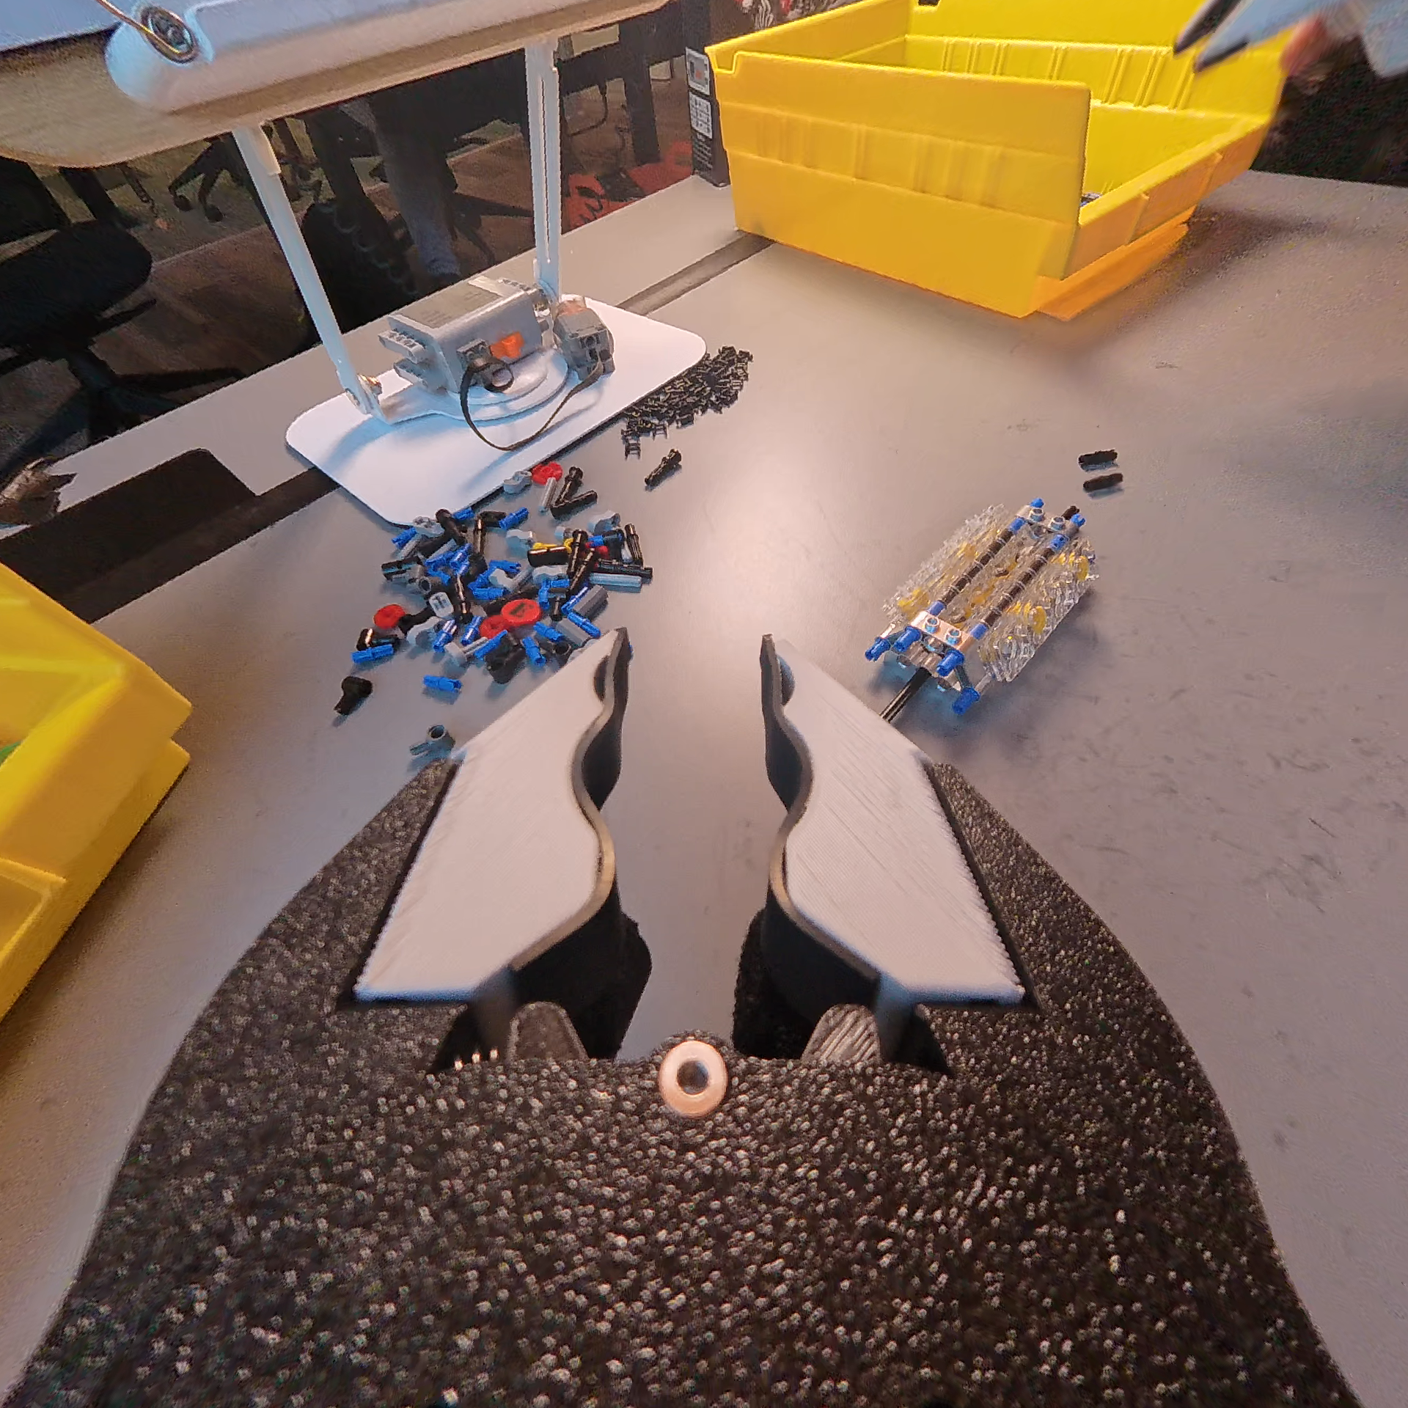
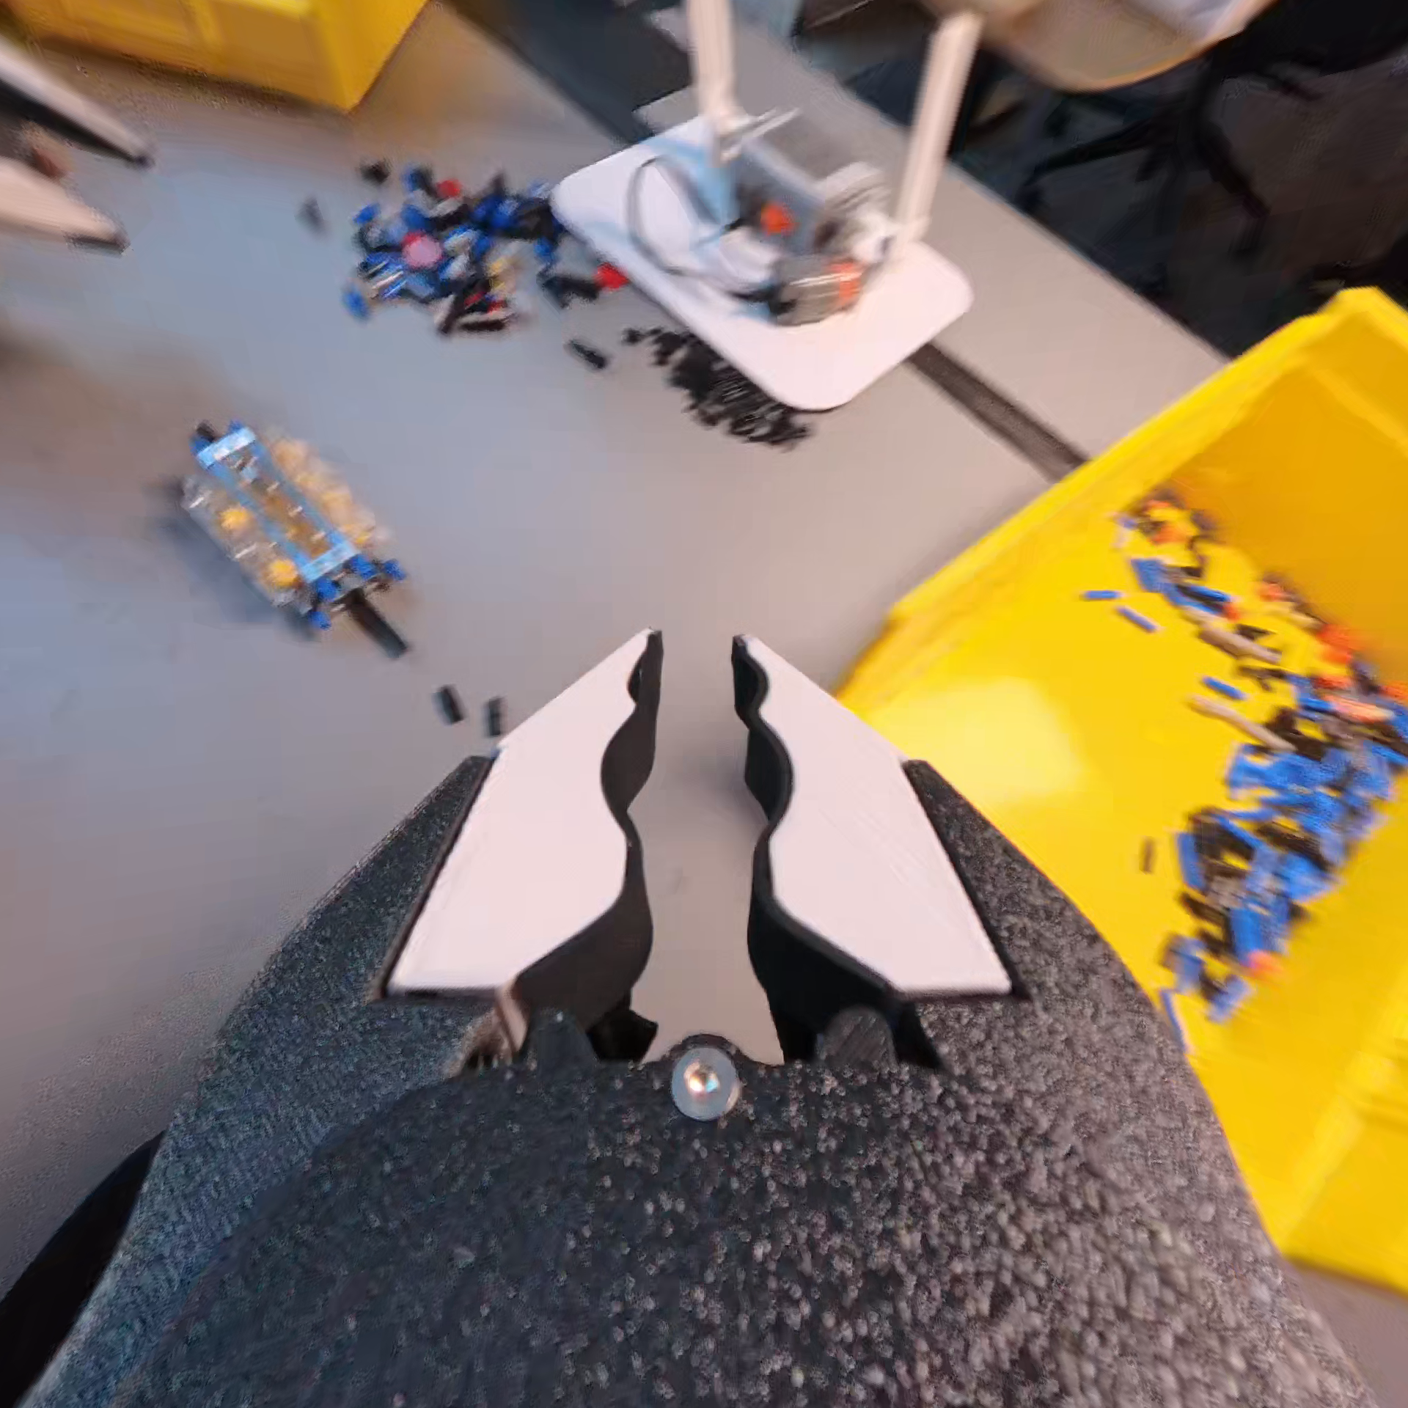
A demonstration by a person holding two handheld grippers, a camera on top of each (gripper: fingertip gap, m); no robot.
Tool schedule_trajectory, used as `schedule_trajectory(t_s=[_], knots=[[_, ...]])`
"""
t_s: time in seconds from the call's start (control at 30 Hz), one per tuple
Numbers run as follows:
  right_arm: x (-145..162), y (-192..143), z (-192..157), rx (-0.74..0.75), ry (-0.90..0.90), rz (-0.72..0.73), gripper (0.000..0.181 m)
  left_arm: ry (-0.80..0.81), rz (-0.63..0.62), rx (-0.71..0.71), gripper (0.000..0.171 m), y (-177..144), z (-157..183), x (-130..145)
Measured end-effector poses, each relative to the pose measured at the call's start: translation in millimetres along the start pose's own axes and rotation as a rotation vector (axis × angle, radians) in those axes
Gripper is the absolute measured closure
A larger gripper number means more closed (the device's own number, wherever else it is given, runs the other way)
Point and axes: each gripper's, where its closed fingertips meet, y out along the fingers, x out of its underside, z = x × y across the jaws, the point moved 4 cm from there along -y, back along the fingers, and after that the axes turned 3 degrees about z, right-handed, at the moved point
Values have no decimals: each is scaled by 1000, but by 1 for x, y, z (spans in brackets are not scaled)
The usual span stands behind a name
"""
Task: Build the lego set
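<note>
Hovering over the grey table (image 1: 1143,838), my left gripper (image 1: 695,648) has its jaws spread and holds nothing. A scattered pile of small blue, black and red parts (image 1: 503,587) lies just beyond its left fingertip; a clear-and-yellow assembly with blue pins (image 1: 990,602) lies near, to the right. I note a white stand base (image 1: 457,449) behind the pile, carrying a grey motor block (image 1: 472,335). My right gripper (image 2: 695,636) is likewise parted and empty, above bare table. A yellow bin (image 2: 990,670) of blurred blue and black pieces sits just beside its right finger; two black pins (image 2: 468,708) lie near its left.
</note>
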Motion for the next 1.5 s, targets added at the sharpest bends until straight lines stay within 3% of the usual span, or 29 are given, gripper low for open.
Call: schedule_trajectory(t_s=[0.07, 0.17, 0.3, 0.6, 0.87, 0.97, 1.03, 1.1, 1.17, 1.23, 1.33, 1.5], knots=[[-9, -21, 56, 140, 39, -49, 165, -8, -4, 11, 138, 2, 1, 1], [23, -14, 124, 227, 111, -300, 165, 6, -10, 20, 138, 2, 5, 0], [68, 18, 166, 272, 206, -496, 165, 24, 7, 8, 138, -3, 5, -5], [101, 40, 185, 295, 336, -626, 167, -3, 29, 18, 138, -8, 0, -7], [102, 42, 184, 252, 334, -582, 178, -5, 34, 12, 138, -10, -2, -8], [53, 34, 159, 189, 224, -340, 178, 2, 40, 8, 138, -11, -1, -10], [-2, 18, 106, 58, 70, -150, 178, -7, 40, 11, 139, -10, -2, -9], [-29, 10, 39, -111, -40, -96, 178, -19, 29, 18, 138, -8, -2, -6], [-20, 18, -18, -229, -104, -175, 178, -22, 21, 29, 139, -6, 0, -5], [9, 36, -50, -247, -178, -271, 178, -8, 22, 32, 139, -6, 3, -6], [46, 57, -63, -266, -144, -335, 178, 15, 28, 18, 139, -8, 2, -8], [61, 65, -65, -272, -92, -343, 178, -4, 39, 12, 139, -10, -1, -10]])
